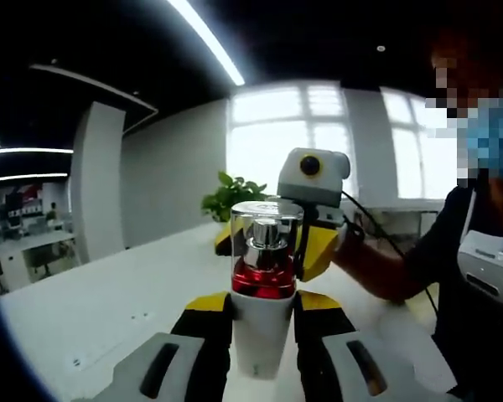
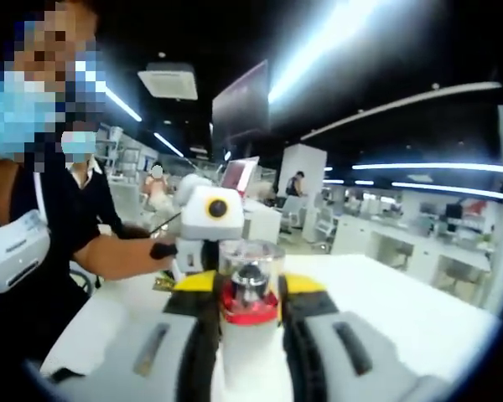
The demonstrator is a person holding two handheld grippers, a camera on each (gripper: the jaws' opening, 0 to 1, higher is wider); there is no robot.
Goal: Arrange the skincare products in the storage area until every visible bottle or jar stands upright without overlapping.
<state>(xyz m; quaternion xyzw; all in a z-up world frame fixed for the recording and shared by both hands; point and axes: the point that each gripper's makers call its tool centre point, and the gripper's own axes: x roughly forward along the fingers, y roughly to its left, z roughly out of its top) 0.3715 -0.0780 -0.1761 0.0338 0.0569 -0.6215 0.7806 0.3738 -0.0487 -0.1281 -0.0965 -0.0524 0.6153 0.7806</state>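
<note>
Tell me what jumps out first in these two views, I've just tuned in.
The bottle, white with a red collar and a clear cap, stands dead centre in the left gripper view between the left gripper jaws, which press its sides. The right gripper view shows it likewise between the right gripper jaws, so both seem to clamp it above the white table, facing each other.

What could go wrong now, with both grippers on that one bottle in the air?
The white bottle with the clear cap is clamped between the left gripper and the right gripper, above the white table. If they pull unevenly, it could twist, slip or drop. The cap might also come loose.
</note>
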